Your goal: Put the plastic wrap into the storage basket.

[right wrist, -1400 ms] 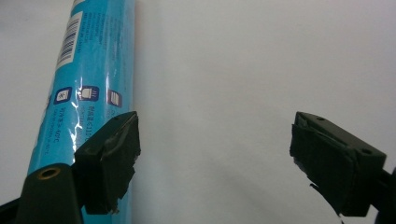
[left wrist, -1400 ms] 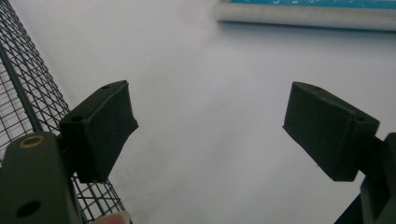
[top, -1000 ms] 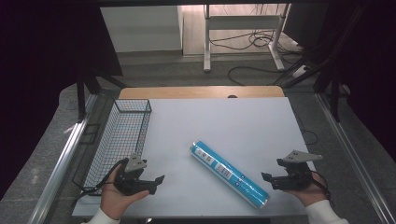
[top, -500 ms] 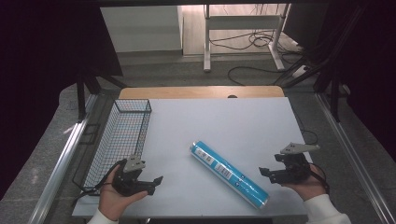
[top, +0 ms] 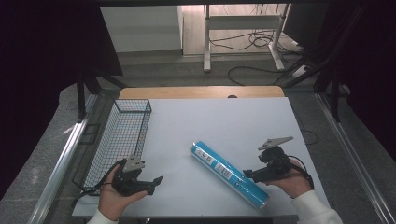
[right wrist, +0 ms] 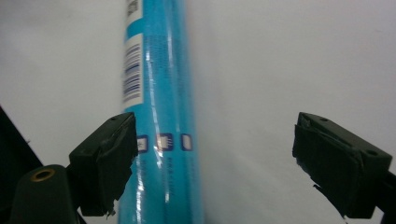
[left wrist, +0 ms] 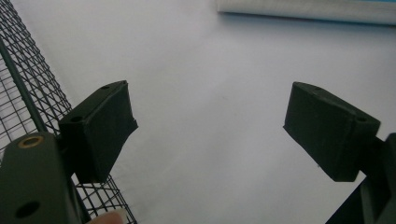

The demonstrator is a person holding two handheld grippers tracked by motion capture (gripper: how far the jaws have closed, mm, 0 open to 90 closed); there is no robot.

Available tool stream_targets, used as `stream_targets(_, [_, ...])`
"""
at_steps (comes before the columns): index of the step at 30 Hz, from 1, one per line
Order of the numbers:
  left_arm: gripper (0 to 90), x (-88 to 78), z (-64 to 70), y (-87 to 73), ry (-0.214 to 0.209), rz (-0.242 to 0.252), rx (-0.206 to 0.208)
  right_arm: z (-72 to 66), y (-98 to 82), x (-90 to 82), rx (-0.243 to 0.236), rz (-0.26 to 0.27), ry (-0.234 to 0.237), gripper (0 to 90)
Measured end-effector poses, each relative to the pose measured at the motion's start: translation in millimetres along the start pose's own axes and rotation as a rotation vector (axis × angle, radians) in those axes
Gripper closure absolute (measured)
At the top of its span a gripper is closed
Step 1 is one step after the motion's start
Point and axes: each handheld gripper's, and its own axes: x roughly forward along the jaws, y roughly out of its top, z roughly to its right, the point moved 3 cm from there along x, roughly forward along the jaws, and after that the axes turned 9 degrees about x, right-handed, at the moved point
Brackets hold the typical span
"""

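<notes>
A long blue tube (top: 229,173) with a white label lies slantwise on the white table (top: 224,121), in front of the middle. My right gripper (top: 248,175) hovers at the tube's right side, near its front half. In the right gripper view the tube (right wrist: 163,93) runs up between the jaws, close to the left one, and no pad presses on it. The jaws of this gripper (right wrist: 215,158) have just been opening and stand open. My left gripper (top: 156,181) rests near the front left, open over bare table (left wrist: 210,135). The tube's edge (left wrist: 303,7) lies far ahead of it.
A black wire basket (top: 122,135) stands along the table's left side, its mesh (left wrist: 18,84) right beside my left gripper. A wooden strip (top: 201,92) runs along the table's far edge. Metal rails flank the table.
My right gripper has moved left toward the blue tube and lifted a little, and its jaws stand wider. The left hand and the tube have stayed put.
</notes>
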Motion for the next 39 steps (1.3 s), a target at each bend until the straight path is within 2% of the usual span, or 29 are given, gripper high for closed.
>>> stream_targets(3, [15.7, 0.3, 0.0, 0.0, 0.0, -0.002, 0.001, -5.7, 2.4, 4.1, -0.006, -0.017, 0.013, 14.2])
stream_targets(7, [15.7, 0.6, 0.1, -0.1, 0.0, -0.004, 0.003, -17.0, 6.8, 16.6, -0.031, -0.067, 0.021, 13.4])
stream_targets(10, [15.7, 0.4, 0.1, -0.2, 0.001, -0.004, 0.002, -25.9, 8.7, 27.5, -0.049, -0.123, 0.034, 12.9])
stream_targets(12, [15.7, 0.8, 0.0, -0.4, 0.0, -0.005, 0.003, -33.2, 8.9, 39.6, -0.065, -0.181, 0.031, 12.9])
stream_targets(13, [15.7, 0.8, 0.0, -0.4, 0.0, -0.005, 0.003, -33.2, 8.9, 39.6, -0.065, -0.181, 0.031, 12.9])
stream_targets(14, [15.7, 1.1, 0.0, -0.6, 0.0, -0.007, 0.005, -36.6, 8.3, 49.3, -0.075, -0.23, 0.021, 13.2])
stream_targets(15, [15.7, 1.2, 0.1, -0.7, 0.0, -0.007, 0.005, -36.6, 8.3, 49.3, -0.075, -0.23, 0.021, 13.2])
stream_targets(16, [15.8, 1.1, 0.1, -0.7, 0.001, -0.006, 0.005, -38.4, 8.3, 56.5, -0.075, -0.262, 0.016, 13.9])
stream_targets(18, [15.7, 0.8, 0.0, -0.7, 0.0, -0.005, 0.004, -39.2, 8.4, 59.4, -0.074, -0.274, 0.015, 14.2])
stream_targets(20, [15.8, 0.7, -0.3, -0.7, 0.001, -0.005, 0.003, -42.0, 10.6, 69.3, -0.083, -0.315, 0.004, 16.1])
stream_targets(22, [15.8, 0.8, -0.3, -0.8, 0.001, -0.006, 0.004, -42.7, 11.3, 71.3, -0.085, -0.323, 0.003, 16.8])
stream_targets(24, [15.8, 0.6, -0.3, -0.9, 0.001, -0.008, 0.005, -44.8, 12.6, 79.4, -0.082, -0.358, -0.009, 19.5])
stream_targets(25, [15.8, 0.6, -0.3, -0.9, 0.001, -0.008, 0.005, -44.8, 12.6, 79.4, -0.082, -0.358, -0.009, 19.5])
stream_targets(28, [15.8, 0.0, -0.7, -1.2, 0.001, -0.006, 0.003, -43.2, 10.0, 84.3, -0.086, -0.402, -0.024, 25.1])
stream_targets(32, [15.8, 0.0, -0.8, -1.3, 0.001, -0.006, 0.003, -40.7, 8.3, 87.2, -0.085, -0.418, -0.033, 30.3])
stream_targets(39, [15.9, 0.5, -0.7, -1.2, 0.0, -0.008, 0.003, -40.4, 9.3, 88.6, -0.081, -0.437, -0.027, 31.8])
